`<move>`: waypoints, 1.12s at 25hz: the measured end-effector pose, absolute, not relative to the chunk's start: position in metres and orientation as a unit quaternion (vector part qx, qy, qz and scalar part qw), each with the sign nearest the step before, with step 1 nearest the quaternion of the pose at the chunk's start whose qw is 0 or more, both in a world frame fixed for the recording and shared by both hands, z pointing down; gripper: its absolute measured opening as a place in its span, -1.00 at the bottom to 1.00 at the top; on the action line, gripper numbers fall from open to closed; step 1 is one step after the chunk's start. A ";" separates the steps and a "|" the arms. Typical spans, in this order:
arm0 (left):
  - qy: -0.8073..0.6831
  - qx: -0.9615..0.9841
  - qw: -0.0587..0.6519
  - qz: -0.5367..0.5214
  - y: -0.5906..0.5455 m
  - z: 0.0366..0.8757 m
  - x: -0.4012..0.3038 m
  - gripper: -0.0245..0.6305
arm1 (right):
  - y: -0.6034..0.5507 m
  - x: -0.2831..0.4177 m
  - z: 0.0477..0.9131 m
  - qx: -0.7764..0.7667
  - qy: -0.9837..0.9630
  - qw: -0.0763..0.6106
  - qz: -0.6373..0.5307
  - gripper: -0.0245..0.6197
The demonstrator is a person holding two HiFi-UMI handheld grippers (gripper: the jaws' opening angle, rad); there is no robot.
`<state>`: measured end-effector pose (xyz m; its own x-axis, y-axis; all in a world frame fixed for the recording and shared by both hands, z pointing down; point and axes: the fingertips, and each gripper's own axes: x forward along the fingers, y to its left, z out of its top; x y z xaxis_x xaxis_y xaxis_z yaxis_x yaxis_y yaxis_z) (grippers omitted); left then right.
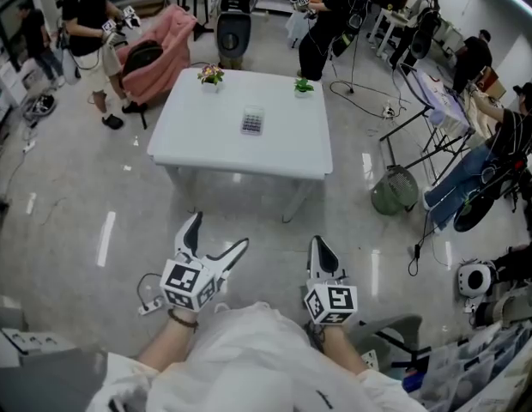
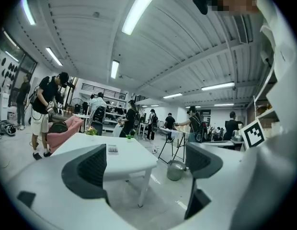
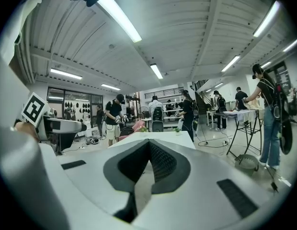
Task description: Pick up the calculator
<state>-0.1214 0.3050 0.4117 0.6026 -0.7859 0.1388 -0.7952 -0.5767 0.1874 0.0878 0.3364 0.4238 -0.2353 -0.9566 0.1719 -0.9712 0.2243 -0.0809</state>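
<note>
- Trying to work out which hand goes for it here, anyone? Big white counter (image 1: 206, 144) sits well ahead of the person, and nothing has been reached yet.
- Left, I'd guess. The left claw (image 1: 219, 230) is spread wide with only air between its jaws. The right claw (image 1: 317, 243) is pinched closed on nothing. Both hang low over the floor, well short of the counter's near edge.
- And the calculator (image 1: 252, 122)?
- Lying flat near the middle of the counter, straight ahead and between the two claws, maybe a touch closer to the left one. In the left gripper view it shows just past the inner edge of the left-hand jaw, so that claw is aimed a bit right of it. The long axis looks like it runs away from the person, but it's tiny, so don't quote me.
- Anything blocked?
- In the right gripper view that claw's own closed jaws cover the middle of the counter, so no calculator there. Keys and display are too small to read. A potted plant (image 1: 211, 75) and a second plant (image 1: 303, 85) sit at the far edge, well apart from it.
</note>
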 end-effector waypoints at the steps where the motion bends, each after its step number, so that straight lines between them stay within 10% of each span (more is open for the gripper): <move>1: -0.445 0.887 0.120 0.023 0.301 0.414 -0.120 0.57 | 0.333 0.089 0.424 0.617 -0.781 0.041 0.086 -0.87; 28: -0.465 0.874 0.137 0.039 0.303 0.424 -0.040 0.57 | 0.335 0.183 0.445 0.608 -0.785 0.037 0.109 -0.87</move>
